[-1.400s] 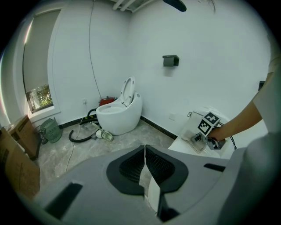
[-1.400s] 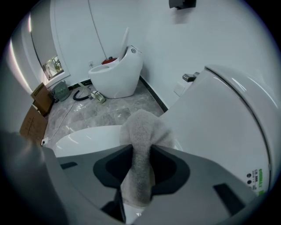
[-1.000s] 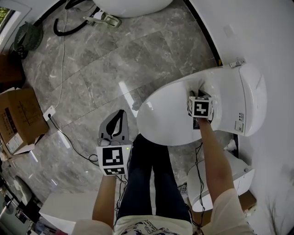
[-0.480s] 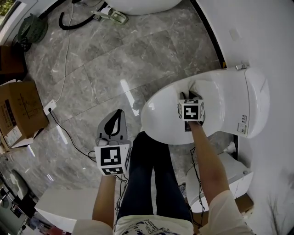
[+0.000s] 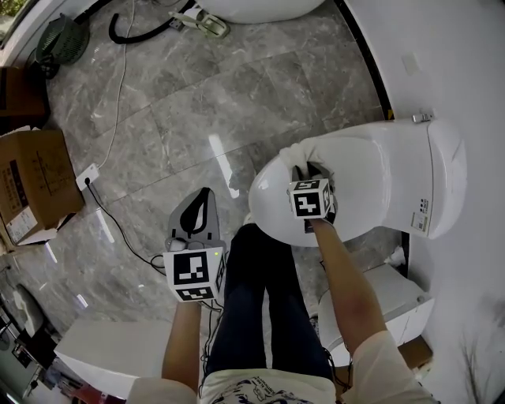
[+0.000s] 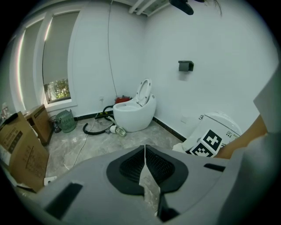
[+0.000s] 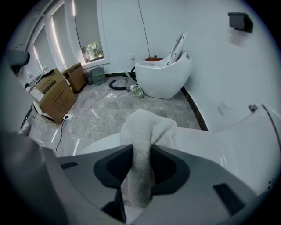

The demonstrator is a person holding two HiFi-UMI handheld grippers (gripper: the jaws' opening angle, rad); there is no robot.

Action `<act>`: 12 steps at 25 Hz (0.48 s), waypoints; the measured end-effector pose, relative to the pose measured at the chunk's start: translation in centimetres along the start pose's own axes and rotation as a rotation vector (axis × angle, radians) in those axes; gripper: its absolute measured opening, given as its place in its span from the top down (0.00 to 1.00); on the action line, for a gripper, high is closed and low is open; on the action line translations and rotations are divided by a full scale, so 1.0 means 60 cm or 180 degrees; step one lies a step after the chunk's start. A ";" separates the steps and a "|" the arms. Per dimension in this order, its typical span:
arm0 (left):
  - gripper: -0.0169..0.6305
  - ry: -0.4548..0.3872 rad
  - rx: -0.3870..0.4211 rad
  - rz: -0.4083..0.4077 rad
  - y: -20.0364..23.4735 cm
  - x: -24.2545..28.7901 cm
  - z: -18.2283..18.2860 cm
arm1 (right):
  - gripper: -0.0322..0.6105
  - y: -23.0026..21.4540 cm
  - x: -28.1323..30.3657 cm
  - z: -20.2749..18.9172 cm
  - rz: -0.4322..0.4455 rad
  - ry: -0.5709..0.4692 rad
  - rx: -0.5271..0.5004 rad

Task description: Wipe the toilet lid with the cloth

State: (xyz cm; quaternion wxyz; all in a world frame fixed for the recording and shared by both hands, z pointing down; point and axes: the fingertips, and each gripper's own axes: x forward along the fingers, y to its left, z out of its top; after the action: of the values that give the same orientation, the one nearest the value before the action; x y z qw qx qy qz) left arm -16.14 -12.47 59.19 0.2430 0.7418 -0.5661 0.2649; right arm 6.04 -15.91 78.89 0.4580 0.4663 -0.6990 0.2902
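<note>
A white toilet with its lid (image 5: 371,181) down stands at the right of the head view, and the lid (image 7: 210,140) fills the lower half of the right gripper view. My right gripper (image 5: 304,170) is shut on a white cloth (image 5: 298,154), which lies pressed on the lid near its front rim. That cloth (image 7: 142,132) sticks out forward from between the jaws. My left gripper (image 5: 199,207) hangs over the floor to the left of the toilet, its jaws closed together on nothing (image 6: 145,165).
A second white toilet (image 6: 134,110) with its lid raised stands at the far wall, with a black hose (image 5: 142,28) and a bottle (image 5: 207,24) beside it. Cardboard boxes (image 5: 31,185) sit at the left, and a cable and socket (image 5: 87,175) lie on the marble floor.
My right gripper has slid the cloth across the lid from near the tank end toward the front rim, to the left in the head view. The left gripper has stayed put.
</note>
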 end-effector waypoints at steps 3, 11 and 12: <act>0.95 -0.0001 -0.0021 0.0014 0.009 -0.008 -0.008 | 0.77 0.042 0.001 -0.003 0.0079 0.0007 -0.0039; 0.95 -0.0015 -0.0082 0.0090 0.037 -0.026 -0.018 | 0.77 0.164 -0.008 -0.033 0.0406 0.0053 -0.0353; 0.95 -0.0019 -0.0092 0.0100 0.040 -0.028 -0.018 | 0.77 0.178 -0.010 -0.038 0.0436 0.0060 -0.0388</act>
State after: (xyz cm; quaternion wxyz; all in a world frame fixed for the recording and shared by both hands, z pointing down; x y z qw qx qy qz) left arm -18.97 -11.12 59.02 0.2478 0.7300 -0.5823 0.2582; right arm -2.82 -9.56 79.50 0.4711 0.3859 -0.7413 0.2821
